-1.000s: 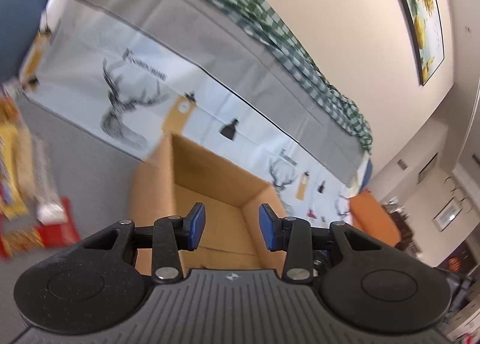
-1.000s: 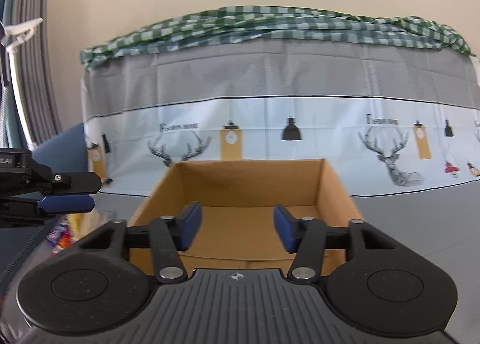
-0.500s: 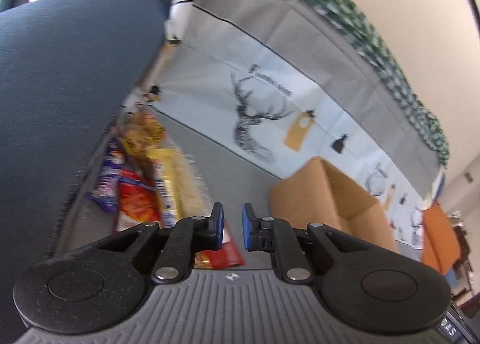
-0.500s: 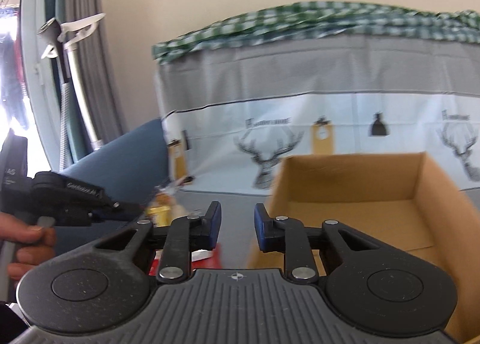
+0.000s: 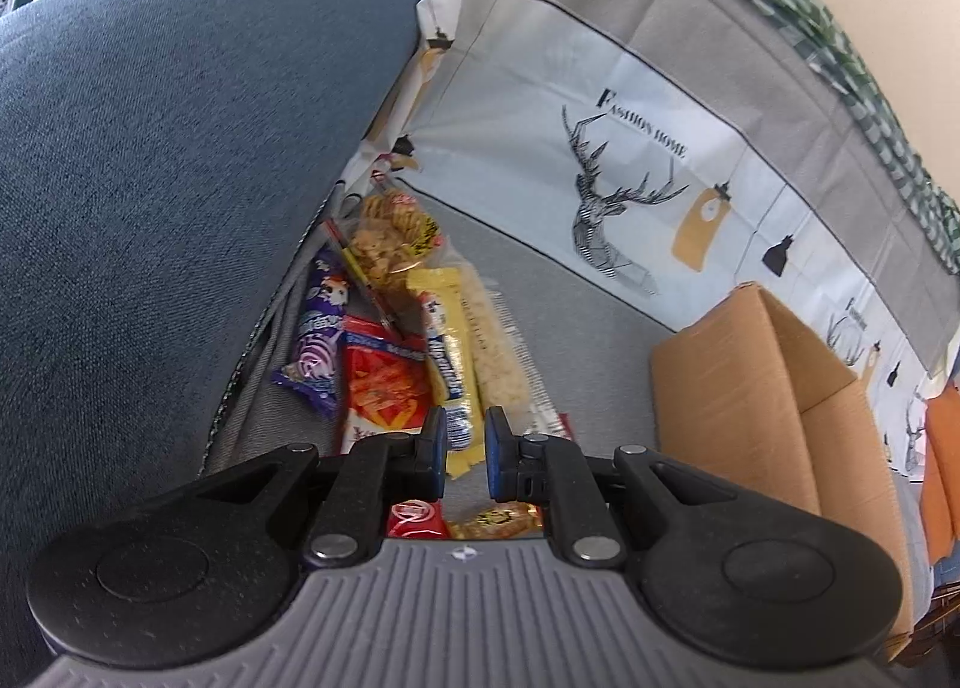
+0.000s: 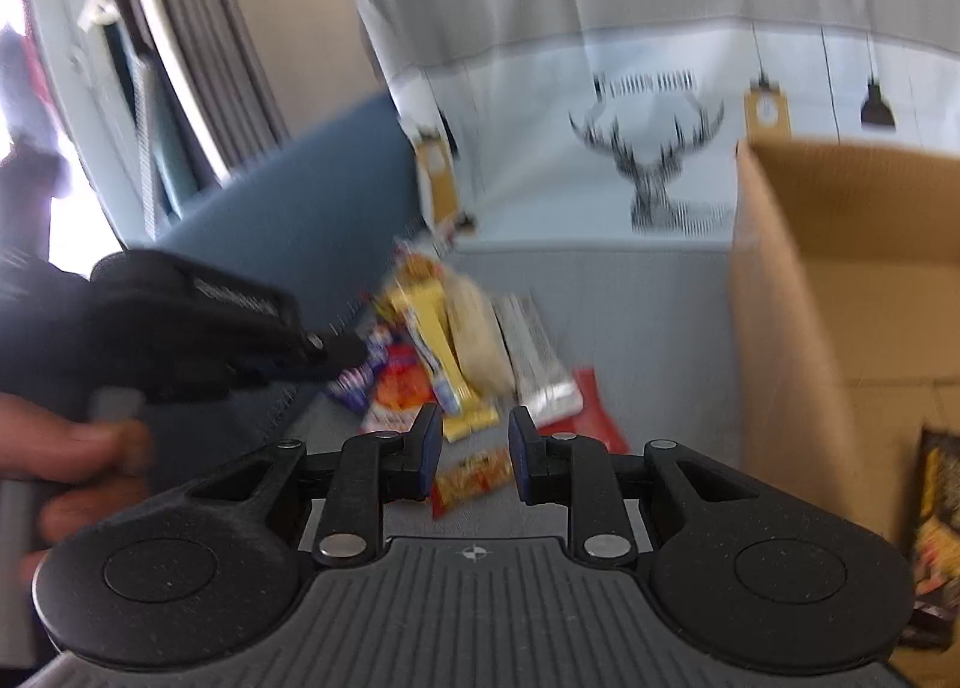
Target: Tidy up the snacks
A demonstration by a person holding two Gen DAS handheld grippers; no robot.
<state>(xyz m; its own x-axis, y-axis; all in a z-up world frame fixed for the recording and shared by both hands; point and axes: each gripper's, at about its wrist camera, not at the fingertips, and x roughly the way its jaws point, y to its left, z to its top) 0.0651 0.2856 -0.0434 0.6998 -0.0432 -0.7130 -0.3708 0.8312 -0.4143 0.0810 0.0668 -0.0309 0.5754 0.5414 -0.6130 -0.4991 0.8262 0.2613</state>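
Note:
A pile of snack packets lies on the grey seat against the blue armrest: a yellow bar [image 5: 447,340], a purple packet [image 5: 315,352], a red-orange packet [image 5: 384,382], a clear bag of brown twists [image 5: 390,244]. My left gripper [image 5: 465,436] hovers over the near end of the yellow bar, its jaws nearly together with nothing pinched. The right wrist view is blurred. There my right gripper [image 6: 474,436] is open over a small red-and-yellow packet [image 6: 474,478] that it does not touch, with the left gripper [image 6: 354,352] ahead on the left. An open cardboard box [image 5: 738,382] [image 6: 840,268] stands to the right.
The blue armrest [image 5: 180,148] rises close on the left. A deer-print cover [image 5: 600,196] drapes the backrest. A person's hand [image 6: 72,448] holds the left gripper's handle. A dark packet [image 6: 936,520] shows at the right edge by the box.
Both views have swung left from the box to the snack pile and dipped lower. Both grippers' jaws have narrowed, the left almost fully. Nothing was picked up.

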